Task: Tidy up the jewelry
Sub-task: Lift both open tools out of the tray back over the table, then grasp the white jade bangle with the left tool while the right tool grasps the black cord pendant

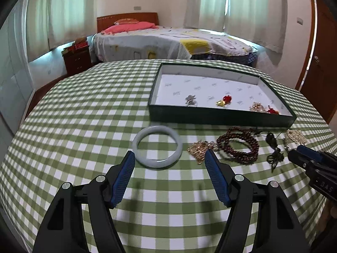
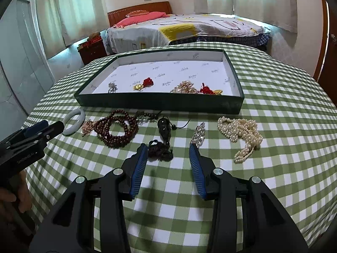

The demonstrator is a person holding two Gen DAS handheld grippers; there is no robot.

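Both sets of jaws are spread and empty, left gripper (image 1: 169, 155) just short of the jade bangle (image 1: 157, 146), right gripper (image 2: 167, 148) by the dark pendant (image 2: 162, 139), both pieces lying on the desk (image 1: 84, 109) in front of the green tray (image 1: 221, 117), so probably next they close on them and lift them into it.

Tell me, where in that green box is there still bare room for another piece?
The green box is bare across its back half, up to the far wall, and at its left end beside the silver piece. The front strip is crowded: red-and-gold charm, gold beaded cluster, and another red charm at the right.
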